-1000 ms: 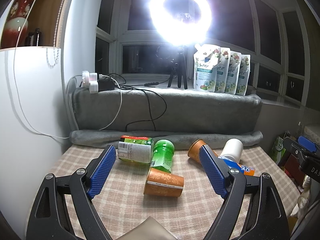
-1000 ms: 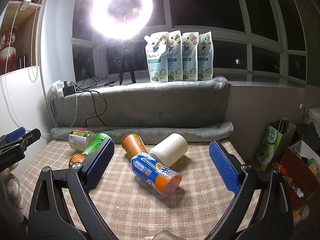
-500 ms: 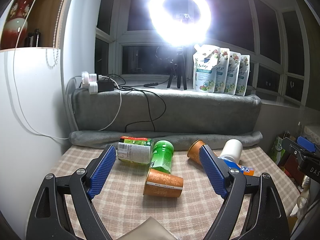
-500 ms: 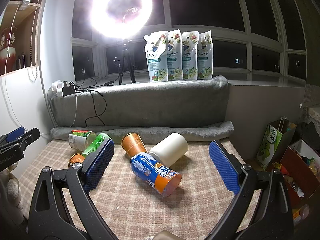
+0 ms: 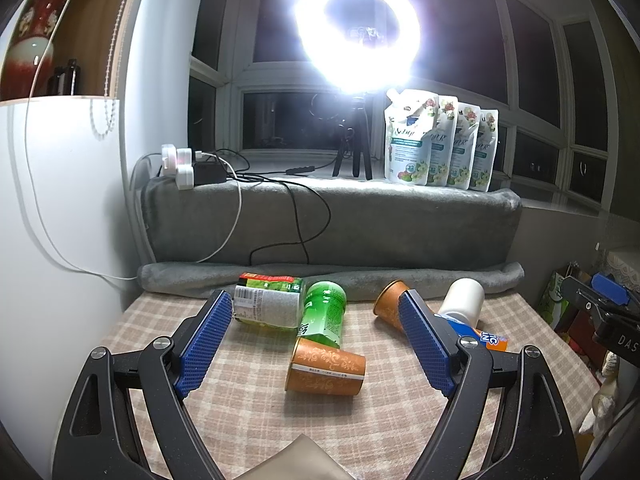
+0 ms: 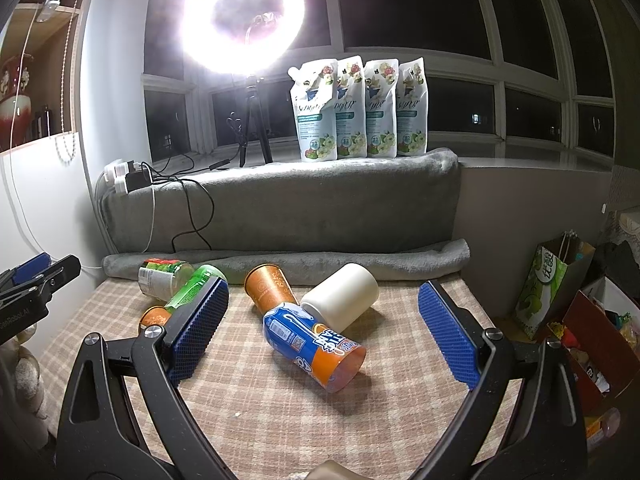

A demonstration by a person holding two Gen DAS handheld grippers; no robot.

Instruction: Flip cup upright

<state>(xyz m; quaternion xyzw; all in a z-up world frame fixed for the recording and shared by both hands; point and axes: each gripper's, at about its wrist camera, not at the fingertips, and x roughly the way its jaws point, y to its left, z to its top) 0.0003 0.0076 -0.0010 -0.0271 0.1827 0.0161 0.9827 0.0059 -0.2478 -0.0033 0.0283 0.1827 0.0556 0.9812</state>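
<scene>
Several cups lie on their sides on the checked tablecloth (image 5: 248, 392). An orange patterned cup (image 5: 326, 367) lies nearest my left gripper (image 5: 316, 340), which is open and empty, above the table in front of it. A green cup (image 5: 323, 314) and a labelled jar-like cup (image 5: 268, 305) lie behind. A second orange cup (image 6: 268, 290), a white cup (image 6: 342, 300) and a blue-and-orange cup (image 6: 314, 346) lie before my right gripper (image 6: 322, 330), which is open and empty.
A grey blanket roll (image 6: 280, 258) and padded ledge (image 6: 280, 200) bound the table's far side. A ring light (image 6: 242, 20), detergent pouches (image 6: 360, 108) and a power strip with cables (image 5: 192, 166) stand on the sill. A white wall (image 5: 48, 240) is left; bags and boxes (image 6: 560, 292) right.
Almost nothing differs. Both grippers stay open and hover in place; the left view has shifted very slightly. The cups have not moved.
</scene>
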